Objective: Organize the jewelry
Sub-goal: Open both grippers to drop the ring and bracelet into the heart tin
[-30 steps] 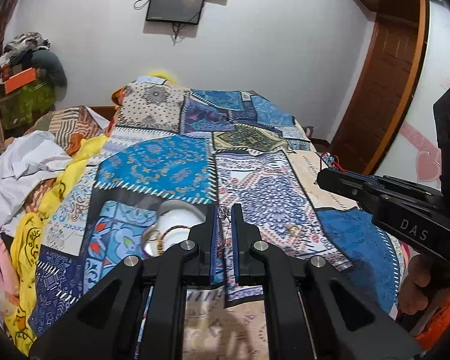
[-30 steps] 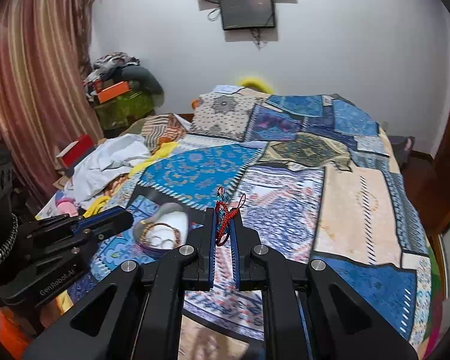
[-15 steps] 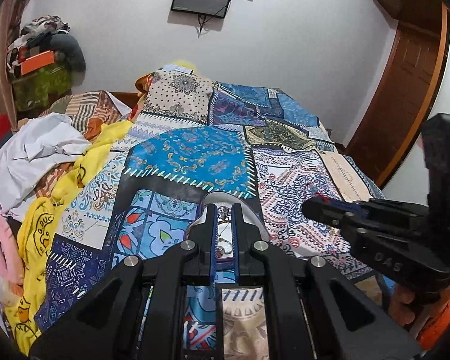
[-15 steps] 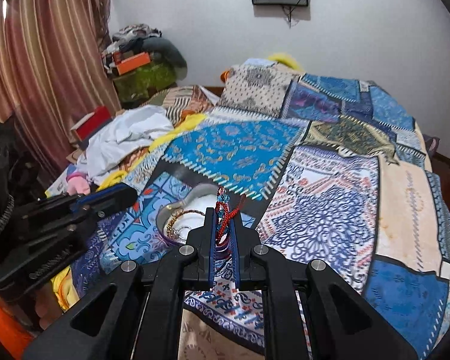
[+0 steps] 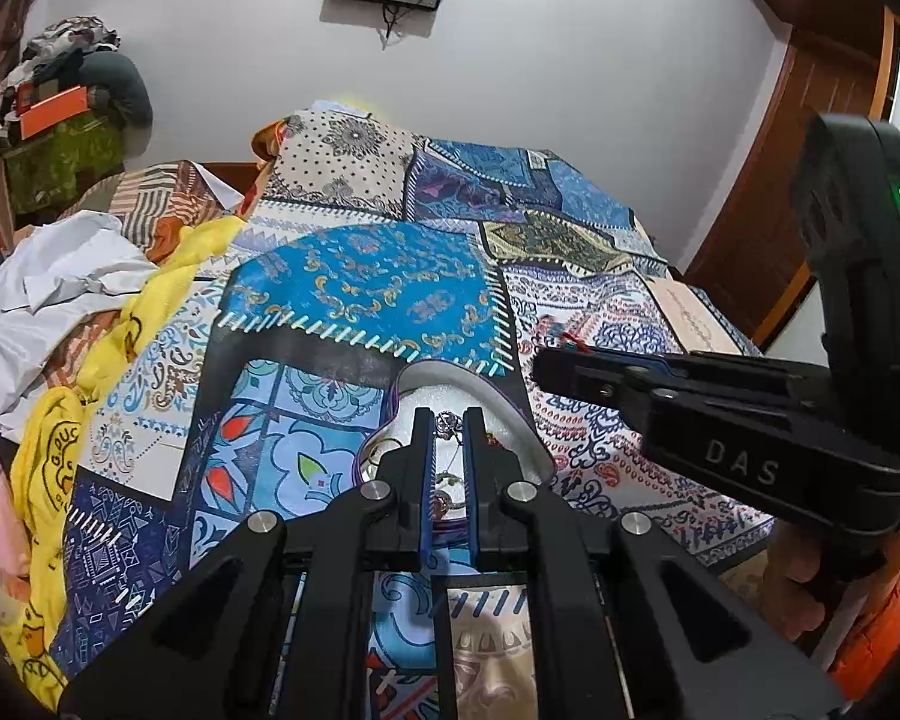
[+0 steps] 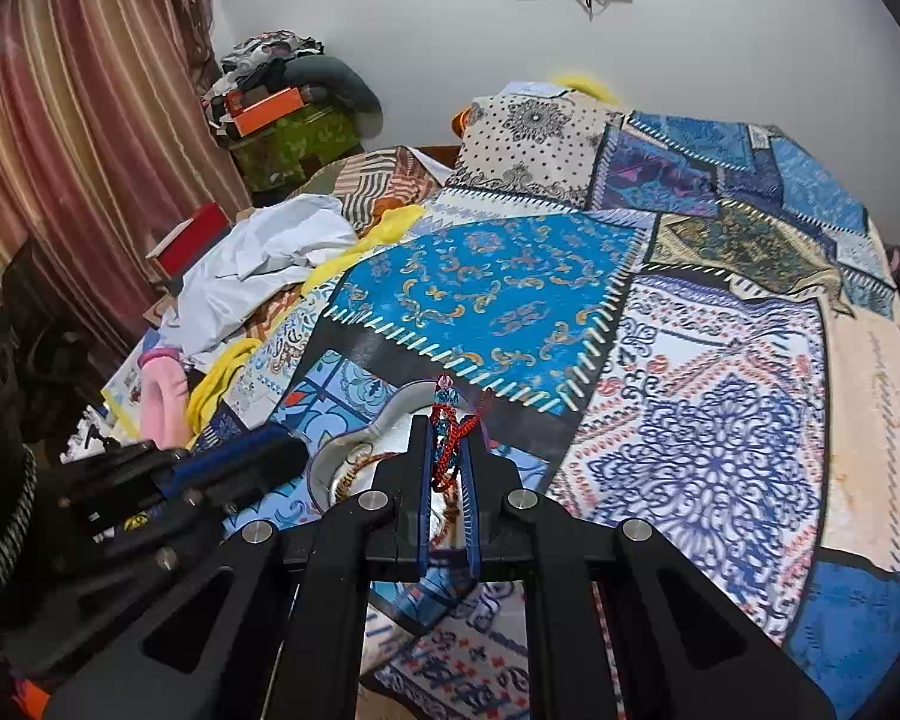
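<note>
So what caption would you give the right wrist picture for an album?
Right claw shut on a red and blue beaded bracelet, above a white dish of jewelry on a patchwork bedspread.

Patchwork-covered bed (image 6: 720, 360) bearing heart-shaped box (image 6: 390, 414), clothes (image 6: 258, 264)

Jewelry box (image 5: 498, 414) contents perhaps half-hidden
</note>
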{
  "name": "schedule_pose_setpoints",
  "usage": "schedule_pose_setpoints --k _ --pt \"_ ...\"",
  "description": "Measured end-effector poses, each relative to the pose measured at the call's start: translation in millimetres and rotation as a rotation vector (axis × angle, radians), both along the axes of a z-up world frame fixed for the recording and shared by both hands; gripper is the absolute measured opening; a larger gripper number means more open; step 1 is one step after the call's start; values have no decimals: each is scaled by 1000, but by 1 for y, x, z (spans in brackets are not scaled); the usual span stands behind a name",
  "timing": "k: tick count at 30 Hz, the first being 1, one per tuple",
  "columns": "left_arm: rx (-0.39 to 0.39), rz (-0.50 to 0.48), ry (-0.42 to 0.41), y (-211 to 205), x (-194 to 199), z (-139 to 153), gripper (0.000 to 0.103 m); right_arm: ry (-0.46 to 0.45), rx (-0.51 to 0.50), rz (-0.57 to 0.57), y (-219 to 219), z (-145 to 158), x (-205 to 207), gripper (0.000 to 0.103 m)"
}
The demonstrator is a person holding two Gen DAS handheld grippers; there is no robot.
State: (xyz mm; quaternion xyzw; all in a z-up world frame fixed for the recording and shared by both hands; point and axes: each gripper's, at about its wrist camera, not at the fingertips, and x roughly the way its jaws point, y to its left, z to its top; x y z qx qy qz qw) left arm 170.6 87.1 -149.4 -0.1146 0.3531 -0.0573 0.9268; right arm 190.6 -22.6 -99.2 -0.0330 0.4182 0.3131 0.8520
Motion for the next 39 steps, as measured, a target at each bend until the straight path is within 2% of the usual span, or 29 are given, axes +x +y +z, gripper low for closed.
schedule_pose_setpoints --k 6,16,18,21,23,25,39 --pt "26 -16 23 3 5 -12 7 30 -17 32 15 -11 3 8" --pt "15 -2 56 15 8 -22 7 56 -79 62 24 -25 5 8" --pt "13 0 57 17 7 -21 7 70 -89 63 26 -27 6 13" --pt "11 2 59 18 6 -19 7 77 -95 62 26 -28 6 27" --pt "13 7 56 19 5 -17 8 67 -94 58 26 -25 5 34" --pt "12 12 53 20 3 -15 9 58 -92 55 25 -22 4 36" --pt "35 34 3 11 -13 19 9 -17 -69 -3 -3 12 -11 37"
